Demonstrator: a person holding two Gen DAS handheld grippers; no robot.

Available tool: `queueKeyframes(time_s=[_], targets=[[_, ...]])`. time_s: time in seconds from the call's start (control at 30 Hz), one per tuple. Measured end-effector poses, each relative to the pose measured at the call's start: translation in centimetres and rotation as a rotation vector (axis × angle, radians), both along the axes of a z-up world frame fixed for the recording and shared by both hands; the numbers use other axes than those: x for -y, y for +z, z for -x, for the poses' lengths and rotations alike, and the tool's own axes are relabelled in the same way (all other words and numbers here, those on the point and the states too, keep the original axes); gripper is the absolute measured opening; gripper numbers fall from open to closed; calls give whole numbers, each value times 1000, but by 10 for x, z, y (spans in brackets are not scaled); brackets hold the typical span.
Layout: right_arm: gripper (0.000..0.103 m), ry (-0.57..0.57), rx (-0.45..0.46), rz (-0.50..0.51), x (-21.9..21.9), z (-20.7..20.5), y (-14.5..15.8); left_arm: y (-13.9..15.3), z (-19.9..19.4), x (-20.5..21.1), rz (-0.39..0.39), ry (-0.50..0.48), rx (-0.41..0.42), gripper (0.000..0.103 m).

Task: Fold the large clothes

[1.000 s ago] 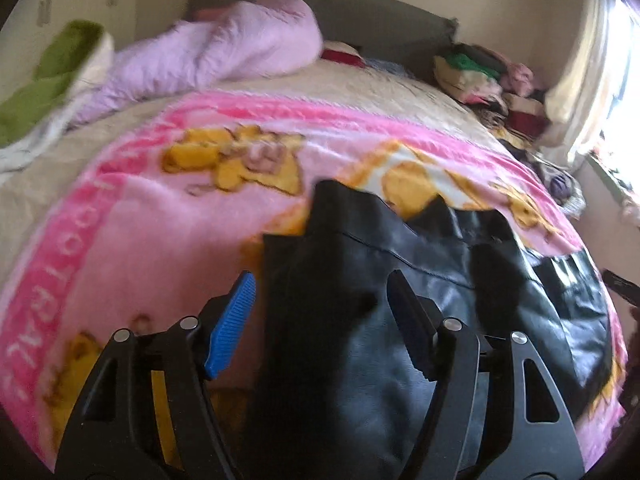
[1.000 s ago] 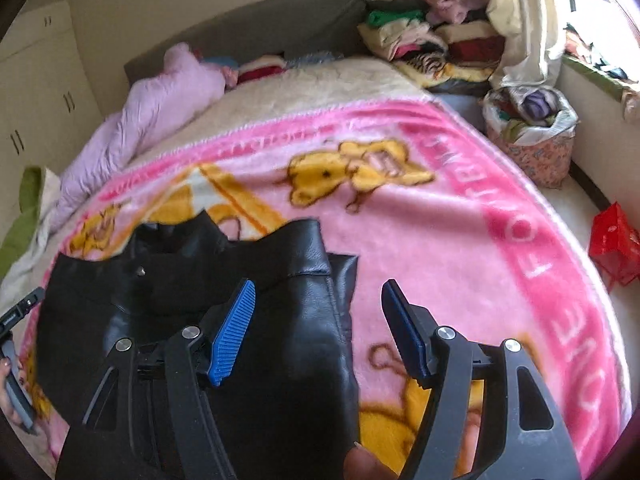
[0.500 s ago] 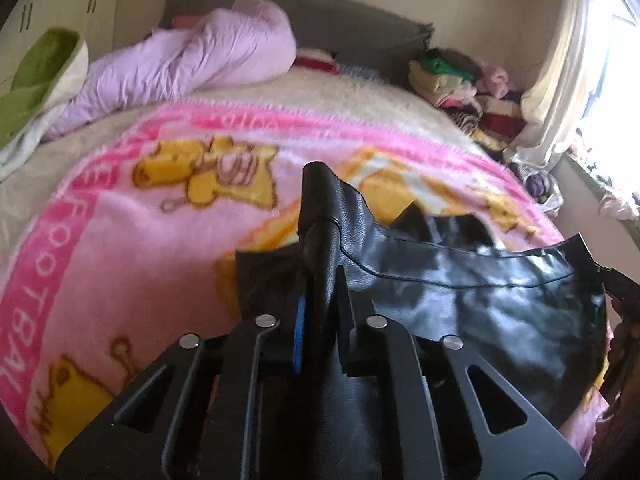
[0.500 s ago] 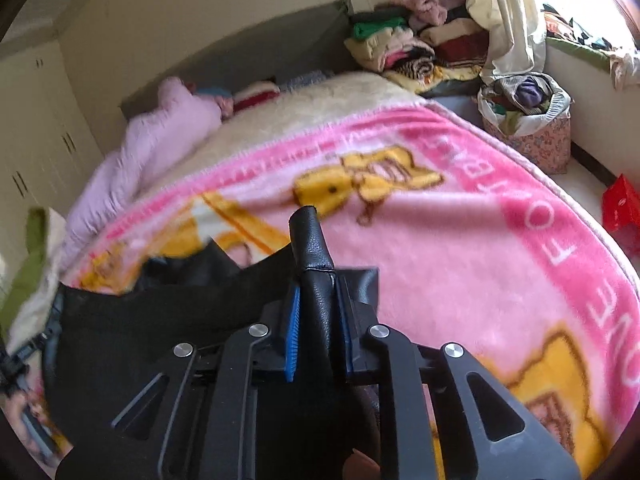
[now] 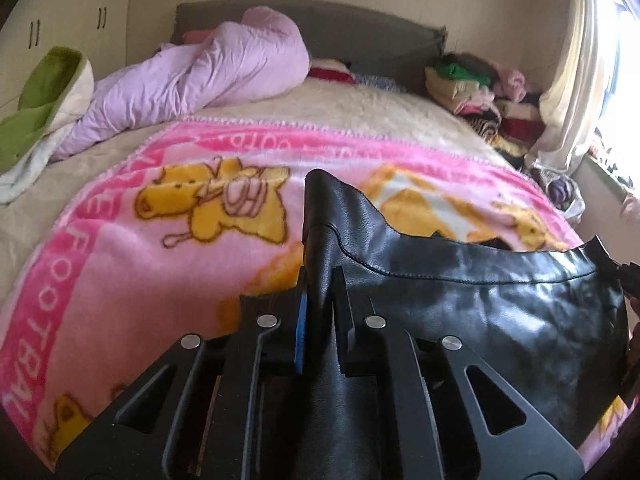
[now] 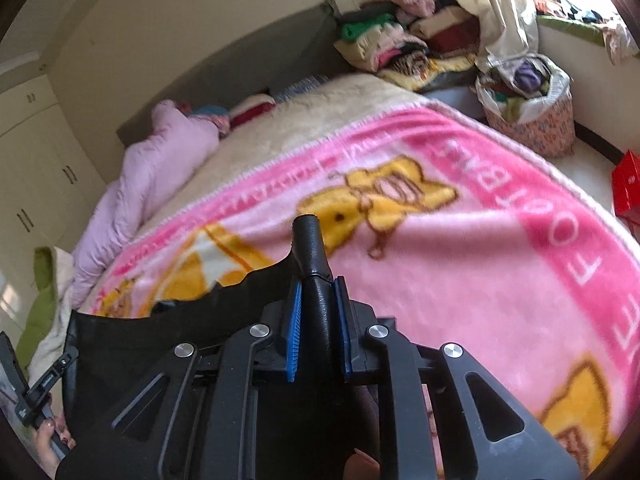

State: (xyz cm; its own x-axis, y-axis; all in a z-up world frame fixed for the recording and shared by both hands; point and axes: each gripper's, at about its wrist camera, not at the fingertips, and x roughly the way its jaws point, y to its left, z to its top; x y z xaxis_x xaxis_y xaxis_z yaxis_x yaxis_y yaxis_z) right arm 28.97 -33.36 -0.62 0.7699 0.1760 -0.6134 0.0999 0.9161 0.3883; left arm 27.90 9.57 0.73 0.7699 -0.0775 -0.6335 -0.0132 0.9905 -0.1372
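Bedroom's a mess, but nearest me both grippers are clamped tight: left hand-held gripper (image 5: 320,296) and right hand-held gripper (image 6: 317,300) each pinch a corner of the black leather garment (image 5: 480,304) over the pink blanket (image 5: 140,264). Slick, stiff stuff, so it could slip out. Laundry pile (image 6: 400,40) sits far off.

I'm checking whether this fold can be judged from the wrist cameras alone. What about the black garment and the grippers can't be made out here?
- Black garment, lower part: cut off by the bottom edge and hidden behind the left gripper in the left wrist view.
- Garment type (sleeves, legs): bunched, cannot tell in either view.
- Pinched edge: covered by the right gripper jaws, right wrist view.
- Pink blanket beneath the garment: hidden.
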Motion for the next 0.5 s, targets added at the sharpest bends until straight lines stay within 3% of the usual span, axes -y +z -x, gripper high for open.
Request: queueKeyframes(time_s=[0.17, 0.5], targets=[[16, -11, -78, -40, 8, -7, -29, -15, -5, -5, 9, 1, -38, 11], [21, -17, -153, -19, 5, -14, -44, -32, -8, -9, 32, 16, -72, 18]])
